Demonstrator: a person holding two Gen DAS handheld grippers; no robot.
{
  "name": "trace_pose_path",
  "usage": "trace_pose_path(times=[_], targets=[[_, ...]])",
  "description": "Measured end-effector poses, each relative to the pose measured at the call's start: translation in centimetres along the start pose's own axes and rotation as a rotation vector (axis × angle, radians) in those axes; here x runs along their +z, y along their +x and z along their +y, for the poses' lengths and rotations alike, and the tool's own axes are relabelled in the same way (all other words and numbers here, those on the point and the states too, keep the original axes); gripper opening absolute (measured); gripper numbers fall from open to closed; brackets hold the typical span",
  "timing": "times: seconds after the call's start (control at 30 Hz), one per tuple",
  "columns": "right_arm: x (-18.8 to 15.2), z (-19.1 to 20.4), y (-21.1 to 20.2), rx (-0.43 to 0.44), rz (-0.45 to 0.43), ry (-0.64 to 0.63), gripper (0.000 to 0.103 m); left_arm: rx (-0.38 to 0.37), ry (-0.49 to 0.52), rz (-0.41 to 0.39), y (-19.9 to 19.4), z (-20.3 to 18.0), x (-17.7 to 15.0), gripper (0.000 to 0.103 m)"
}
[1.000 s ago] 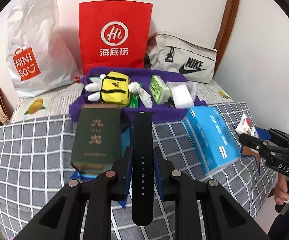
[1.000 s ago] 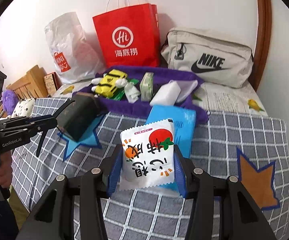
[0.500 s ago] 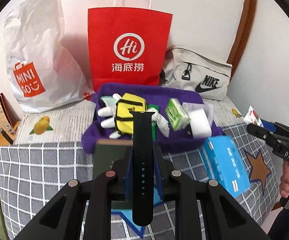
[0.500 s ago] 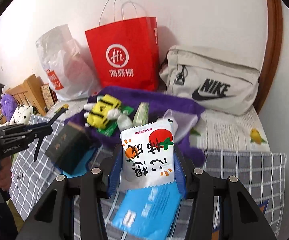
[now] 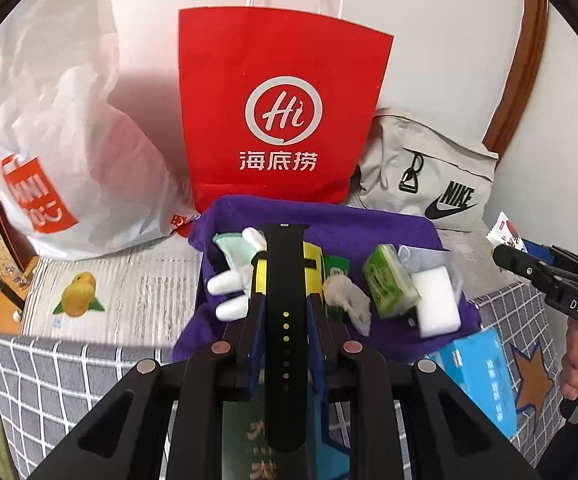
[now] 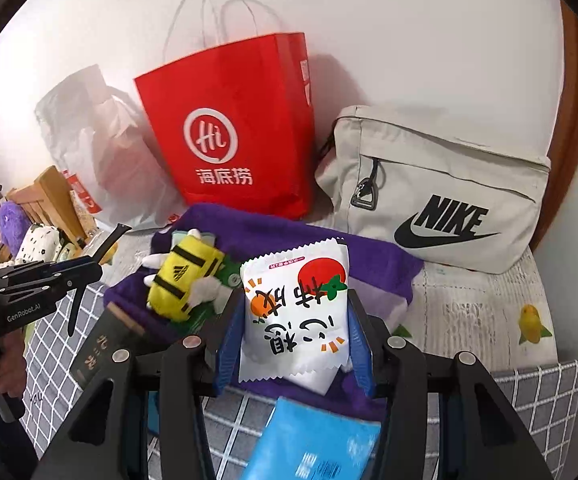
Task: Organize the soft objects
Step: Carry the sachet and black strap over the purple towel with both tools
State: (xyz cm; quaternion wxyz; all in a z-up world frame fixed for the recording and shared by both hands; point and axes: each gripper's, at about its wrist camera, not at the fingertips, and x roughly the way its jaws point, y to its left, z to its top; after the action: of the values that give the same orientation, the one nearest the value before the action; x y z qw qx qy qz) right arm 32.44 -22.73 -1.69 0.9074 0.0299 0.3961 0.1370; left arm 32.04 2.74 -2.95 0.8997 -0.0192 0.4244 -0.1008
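Your left wrist camera looks forward and down along its own gripper's fingers, square onto the red paper bag [image 5: 281, 120] against the wall, with the purple cloth [image 5: 369, 224] close below it. Your right wrist camera sits further right and looks the same way, so you see that red bag [image 6: 229, 132] at a slant and the grey Nike bag [image 6: 441, 192] nearly head-on. Both views share the red bag, purple cloth, white plastic bag [image 5: 61, 120] and checked cover [image 5: 49, 376]. Each camera catches the other gripper at its frame edge.
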Motion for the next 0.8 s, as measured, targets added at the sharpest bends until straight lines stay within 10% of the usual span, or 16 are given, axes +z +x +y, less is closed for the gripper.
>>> trace_pose_path(times=[0.8], targets=[[1.3,-2.4,10.2,-0.061,0.187,0.033,0.048,-0.042,-0.030,0.080,7.4,1.3,1.9,0.020]])
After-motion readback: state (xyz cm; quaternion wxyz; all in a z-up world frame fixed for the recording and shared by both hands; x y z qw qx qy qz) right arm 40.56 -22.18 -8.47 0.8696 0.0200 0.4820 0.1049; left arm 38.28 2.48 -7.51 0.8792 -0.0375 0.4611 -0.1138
